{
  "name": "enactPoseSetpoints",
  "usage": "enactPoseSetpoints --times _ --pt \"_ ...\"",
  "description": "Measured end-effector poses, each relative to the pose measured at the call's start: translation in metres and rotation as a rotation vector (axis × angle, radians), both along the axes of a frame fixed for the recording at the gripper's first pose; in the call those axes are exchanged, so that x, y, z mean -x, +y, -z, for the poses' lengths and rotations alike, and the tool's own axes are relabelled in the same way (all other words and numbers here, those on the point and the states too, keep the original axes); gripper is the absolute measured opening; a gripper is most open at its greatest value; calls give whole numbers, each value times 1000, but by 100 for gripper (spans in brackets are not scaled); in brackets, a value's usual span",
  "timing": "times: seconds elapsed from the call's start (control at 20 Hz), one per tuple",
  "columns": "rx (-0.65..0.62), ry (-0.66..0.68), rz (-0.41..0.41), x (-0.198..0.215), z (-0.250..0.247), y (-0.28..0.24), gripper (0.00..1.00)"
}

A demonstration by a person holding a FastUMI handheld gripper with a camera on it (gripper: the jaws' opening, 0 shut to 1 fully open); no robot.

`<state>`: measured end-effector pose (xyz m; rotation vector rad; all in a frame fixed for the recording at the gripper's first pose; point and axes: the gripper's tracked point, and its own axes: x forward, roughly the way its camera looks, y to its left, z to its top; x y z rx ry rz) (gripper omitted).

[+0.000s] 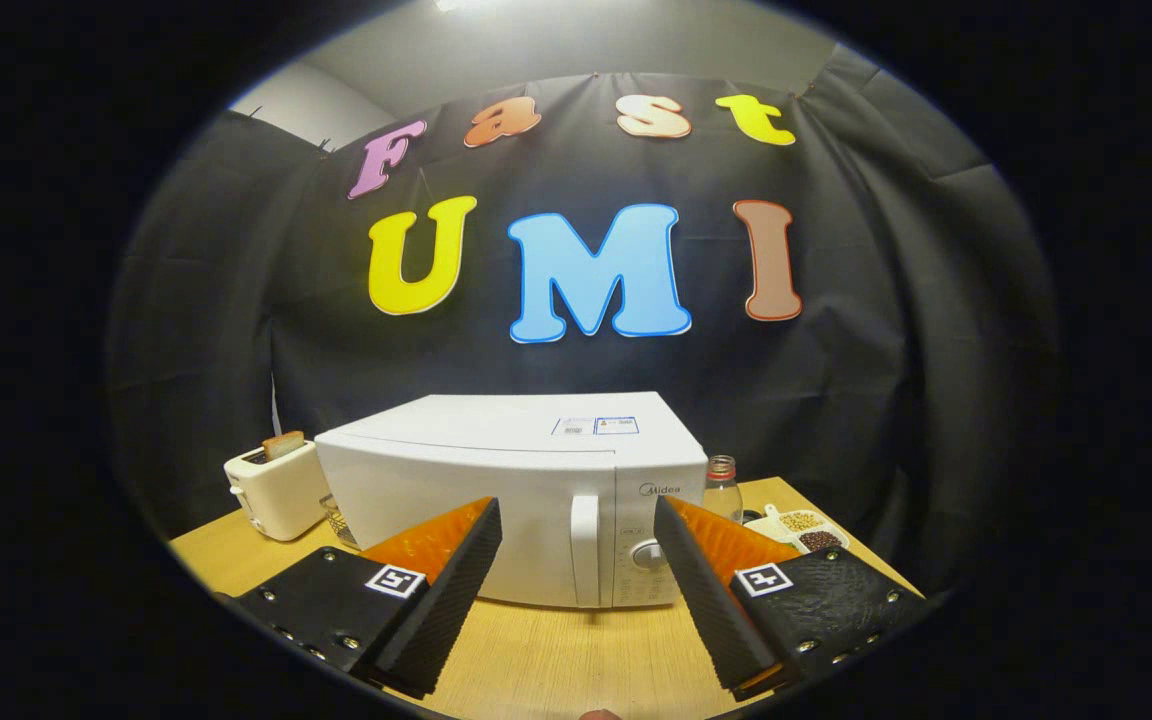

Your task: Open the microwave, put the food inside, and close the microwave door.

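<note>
The microwave (516, 490) stands shut on the wooden counter (556, 660), its door handle (585, 550) just beyond the empty, wide-open claw (576, 540). An off-centre approach could miss the handle and shove the oven. A toaster (276, 490), bottle (722, 488) and snack dish (804, 530) flank it.

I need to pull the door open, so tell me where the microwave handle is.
In the gripper view, the handle stands upright on the shut microwave, just left of its dial, beyond the gap between the open gripper's fingers.
</note>
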<state>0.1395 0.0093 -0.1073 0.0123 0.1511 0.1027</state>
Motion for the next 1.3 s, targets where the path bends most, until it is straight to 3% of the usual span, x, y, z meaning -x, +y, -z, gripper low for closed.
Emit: enactPoseSetpoints --times 0.65,0.75,0.85,0.9,0.95,1.05,1.1,1.25,1.3 --pt "43 194 -6 -62 97 -1 96" --pt "40 209 -8 -65 104 1 76" --pt "48 221 4 -69 110 -1 71" --pt "45 227 2 -71 111 0 64" --pt "42 233 4 -72 114 0 64" --pt "28 235 -12 -72 114 4 41" --pt "33 231 -2 -71 114 5 34" --pt "85 229 7 -71 113 7 29" --pt "95 229 6 -73 113 6 23"
